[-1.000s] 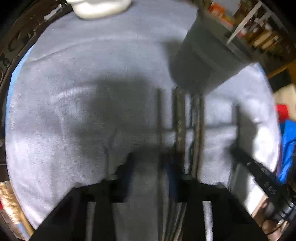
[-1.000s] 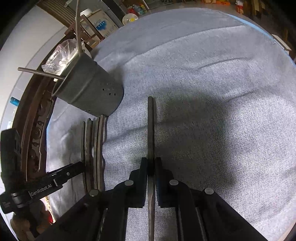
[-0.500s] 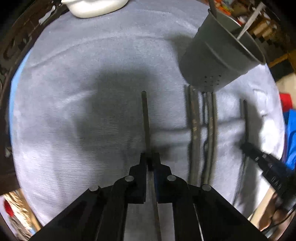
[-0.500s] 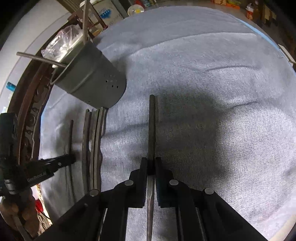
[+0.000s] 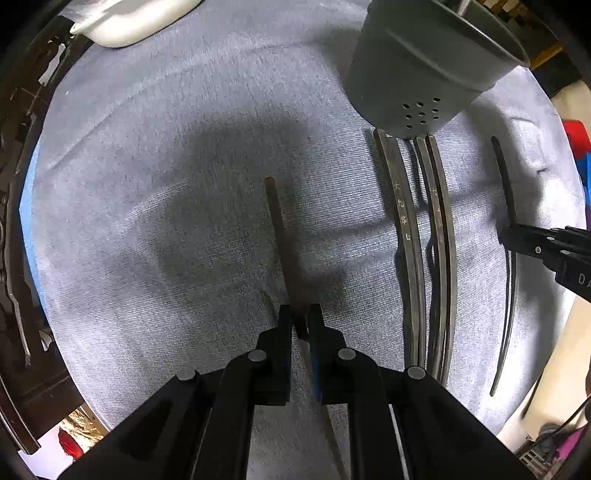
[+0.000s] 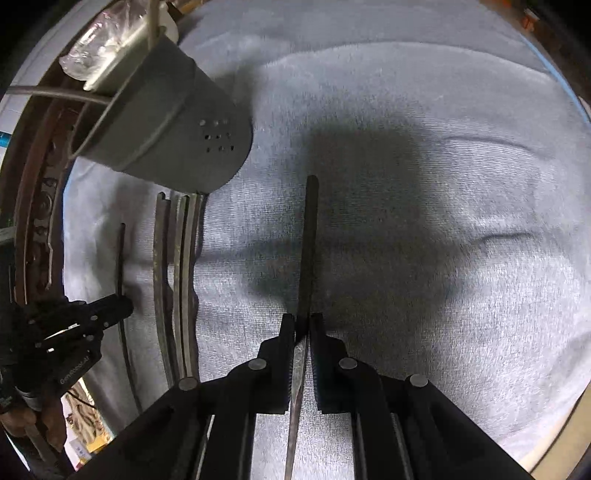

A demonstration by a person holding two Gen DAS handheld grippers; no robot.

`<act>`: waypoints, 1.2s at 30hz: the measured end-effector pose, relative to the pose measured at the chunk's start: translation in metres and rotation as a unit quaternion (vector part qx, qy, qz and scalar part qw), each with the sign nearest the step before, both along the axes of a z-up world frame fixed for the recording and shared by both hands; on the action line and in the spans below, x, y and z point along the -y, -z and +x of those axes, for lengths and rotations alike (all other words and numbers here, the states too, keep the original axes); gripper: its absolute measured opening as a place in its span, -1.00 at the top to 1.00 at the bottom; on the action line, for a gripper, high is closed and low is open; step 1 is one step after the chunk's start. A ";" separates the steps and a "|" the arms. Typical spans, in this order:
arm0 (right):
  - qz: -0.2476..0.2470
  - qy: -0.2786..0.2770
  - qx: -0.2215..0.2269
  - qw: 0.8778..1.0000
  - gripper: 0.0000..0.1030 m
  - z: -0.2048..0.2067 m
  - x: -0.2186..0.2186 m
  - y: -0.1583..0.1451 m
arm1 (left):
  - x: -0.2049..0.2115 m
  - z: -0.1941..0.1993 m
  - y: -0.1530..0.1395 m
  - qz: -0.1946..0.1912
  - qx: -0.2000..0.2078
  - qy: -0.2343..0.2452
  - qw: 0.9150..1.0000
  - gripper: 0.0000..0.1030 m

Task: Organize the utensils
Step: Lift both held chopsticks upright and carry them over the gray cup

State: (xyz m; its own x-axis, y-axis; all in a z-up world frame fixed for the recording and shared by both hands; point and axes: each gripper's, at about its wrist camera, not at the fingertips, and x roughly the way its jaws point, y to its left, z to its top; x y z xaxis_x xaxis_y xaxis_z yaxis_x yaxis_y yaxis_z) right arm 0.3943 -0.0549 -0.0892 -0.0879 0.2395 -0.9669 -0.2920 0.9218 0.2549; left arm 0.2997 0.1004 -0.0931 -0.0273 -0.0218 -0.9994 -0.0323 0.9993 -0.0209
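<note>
Left gripper [image 5: 300, 319]: black, angular, jointed with round pins; its jaws had just been closing and were clamped on a thin dark chopstick [image 5: 277, 225], which ran straight ahead over the cloth.
Right gripper [image 6: 302, 325]: same black build, pinched tight on a second dark chopstick [image 6: 309, 236], straight, slim and round-ended.
Pose: both pointed steeply down at the table, each stick held near its middle, the narrow end passing back between the fingers.
Cross views: the right gripper [image 5: 546, 243] showed at the right edge of the left view; the left gripper [image 6: 110, 308] showed at the left edge of the right view, a hand behind it.
Loose chopsticks [image 5: 424, 240]: several long dark sticks lay side by side on the cloth between the two grippers, one bearing pale characters; their far ends met the holder's base.
Utensil holder [image 5: 424, 66]: grey tapered cup, matte, small round holes near its base, light sticks poking from its mouth.
Cloth [image 5: 166, 184]: pale grey-blue, finely ribbed weave, softly creased, covering the table.
White dish [image 5: 136, 18]: smooth, glossy, at the far edge.
</note>
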 end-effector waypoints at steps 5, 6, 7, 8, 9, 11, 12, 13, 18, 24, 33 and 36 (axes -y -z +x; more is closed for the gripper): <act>-0.018 -0.012 0.022 1.000 0.83 -0.002 -0.010 -0.003 | -0.013 0.004 0.000 -0.013 0.004 -0.004 1.000 0.85; -0.008 -0.004 0.028 1.000 0.84 -0.005 -0.006 -0.004 | -0.016 0.004 0.000 -0.020 0.006 -0.007 1.000 0.85; 0.003 0.006 0.030 1.000 0.85 -0.007 -0.003 -0.004 | -0.019 0.002 -0.001 -0.028 0.008 -0.012 1.000 0.86; 0.016 0.021 0.037 0.999 0.85 -0.009 0.002 -0.005 | -0.023 0.001 -0.001 -0.039 0.011 -0.017 0.999 0.86; 0.022 0.029 0.043 0.998 0.85 -0.012 0.007 -0.006 | -0.026 0.000 -0.002 -0.046 0.013 -0.022 0.999 0.87; 0.042 0.045 0.051 0.997 0.87 -0.015 0.014 -0.010 | -0.033 -0.003 -0.004 -0.058 0.019 -0.032 0.998 0.87; 0.046 0.049 0.056 0.996 0.87 -0.017 0.016 -0.012 | -0.037 -0.003 -0.006 -0.064 0.024 -0.040 0.997 0.88; 0.053 0.054 0.063 0.995 0.87 -0.018 0.019 -0.016 | -0.040 -0.004 -0.007 -0.068 0.028 -0.044 0.996 0.88; 0.075 0.066 0.077 0.992 0.87 -0.028 0.029 -0.027 | -0.051 -0.007 -0.023 -0.075 0.054 -0.055 0.994 0.89; 0.114 0.096 0.118 0.982 0.87 -0.038 0.047 -0.047 | -0.065 -0.027 -0.056 -0.088 0.106 -0.078 0.987 0.90; 0.198 0.163 0.209 0.944 0.87 -0.037 0.079 -0.118 | -0.086 -0.031 -0.138 -0.114 0.234 -0.134 0.956 0.90; 0.223 0.177 0.240 0.928 0.87 -0.029 0.084 -0.138 | -0.094 -0.030 -0.163 -0.133 0.280 -0.152 0.938 0.90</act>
State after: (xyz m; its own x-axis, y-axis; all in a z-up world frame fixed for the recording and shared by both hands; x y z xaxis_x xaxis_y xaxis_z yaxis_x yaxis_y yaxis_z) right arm 0.3656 -0.1386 0.0488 0.4887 0.5570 -0.6714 -0.1693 0.8156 0.5533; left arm 0.2695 0.1940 0.0695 0.5490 -0.1951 -0.8127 -0.2234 0.9027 -0.3677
